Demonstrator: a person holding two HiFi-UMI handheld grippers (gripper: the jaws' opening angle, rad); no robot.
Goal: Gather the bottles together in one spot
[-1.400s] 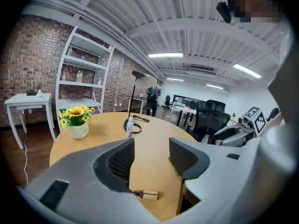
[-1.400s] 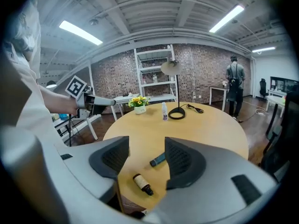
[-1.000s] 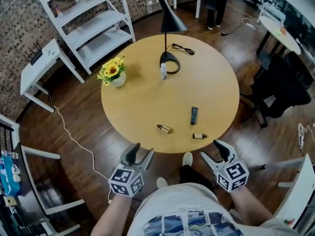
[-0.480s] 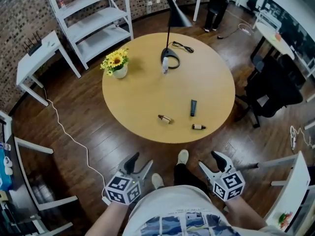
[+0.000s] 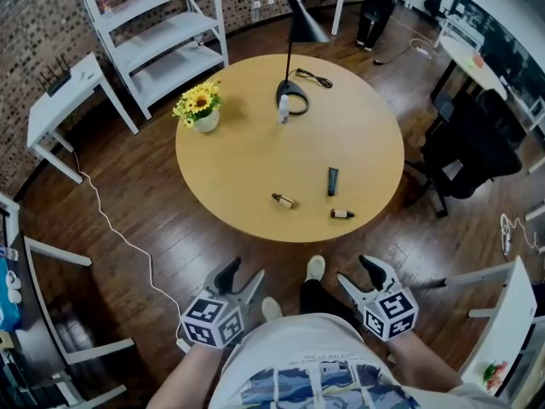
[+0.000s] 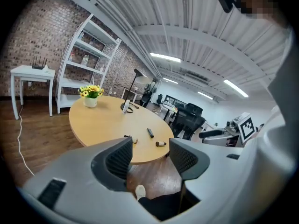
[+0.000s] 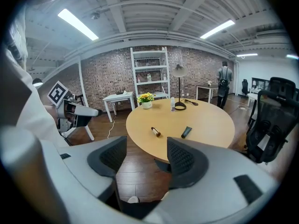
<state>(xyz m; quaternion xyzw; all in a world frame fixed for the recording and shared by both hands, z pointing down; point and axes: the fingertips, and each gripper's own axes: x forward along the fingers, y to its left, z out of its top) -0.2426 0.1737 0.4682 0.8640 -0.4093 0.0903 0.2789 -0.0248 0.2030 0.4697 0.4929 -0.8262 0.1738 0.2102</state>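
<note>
On the round wooden table (image 5: 247,160) a small brown bottle (image 5: 283,200), a dark tube (image 5: 332,180) and a second small brown bottle (image 5: 342,214) lie near the front edge. A white bottle (image 5: 283,109) stands upright by the lamp base. My left gripper (image 5: 241,274) and right gripper (image 5: 355,271) hang over the floor, short of the table, both open and empty. The left gripper view looks between the left gripper's (image 6: 149,149) jaws at the brown bottle (image 6: 131,139) and the tube (image 6: 150,133). Through the right gripper (image 7: 147,157) show a brown bottle (image 7: 155,131) and the tube (image 7: 186,132).
A black lamp (image 5: 294,24) and a pot of yellow flowers (image 5: 198,107) stand on the table's far half. Beyond it are a white shelf unit (image 5: 162,32) and a white side table (image 5: 68,92). A black office chair (image 5: 473,147) is at the right; a cable (image 5: 128,245) runs over the floor.
Both grippers have drawn back from the table's front edge, so the table lies farther from them now. Their jaws stand as before; the bottles have not moved.
</note>
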